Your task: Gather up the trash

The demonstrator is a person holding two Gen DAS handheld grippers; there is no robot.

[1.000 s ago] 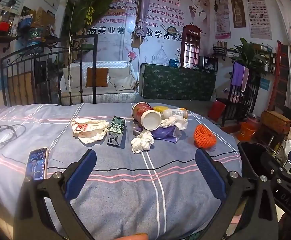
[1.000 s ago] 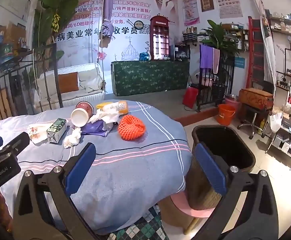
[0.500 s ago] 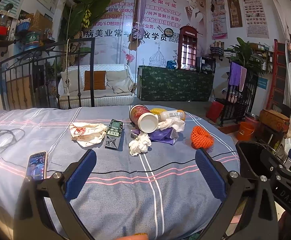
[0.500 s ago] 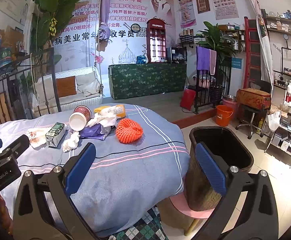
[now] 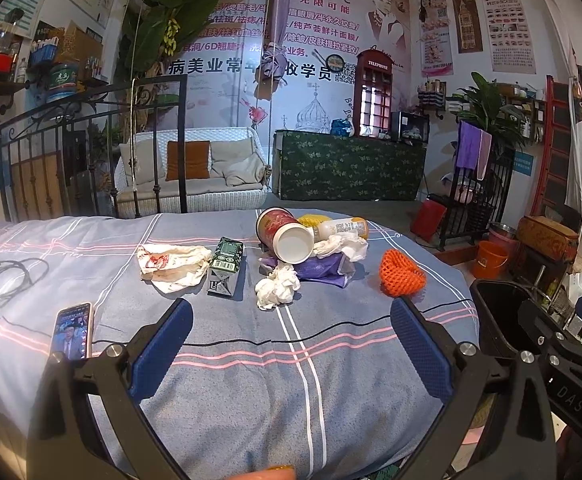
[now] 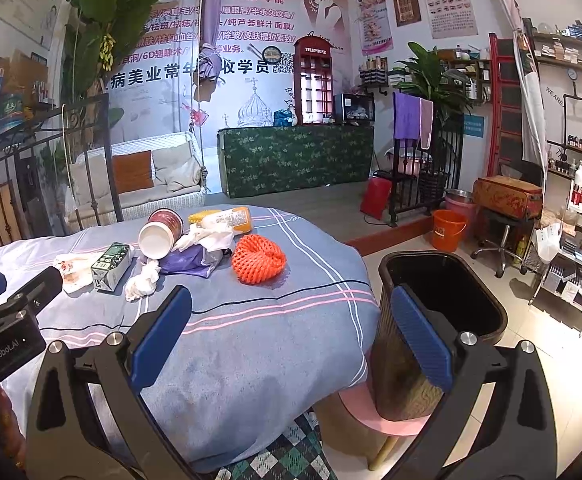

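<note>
Nothing is collected yet: the cup (image 5: 287, 236), carton (image 5: 225, 266), tissues (image 5: 277, 286) and orange net (image 5: 402, 273) lie on the bed (image 5: 251, 360); the bin (image 6: 443, 304) looks empty. Both tongs, left (image 5: 291, 344) and right (image 6: 289, 338), are spread, holding nothing.

Blue striped bed (image 5: 251, 380) with cup (image 5: 285, 234), carton (image 5: 225, 265), orange net (image 5: 402, 274), tissue (image 5: 277, 286), phone (image 5: 71, 331).

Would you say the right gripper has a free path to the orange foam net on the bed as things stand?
Probably yes. The right gripper is open and holds nothing, and only bare bedspread lies between it and the orange foam net, which sits apart from the other trash.
</note>
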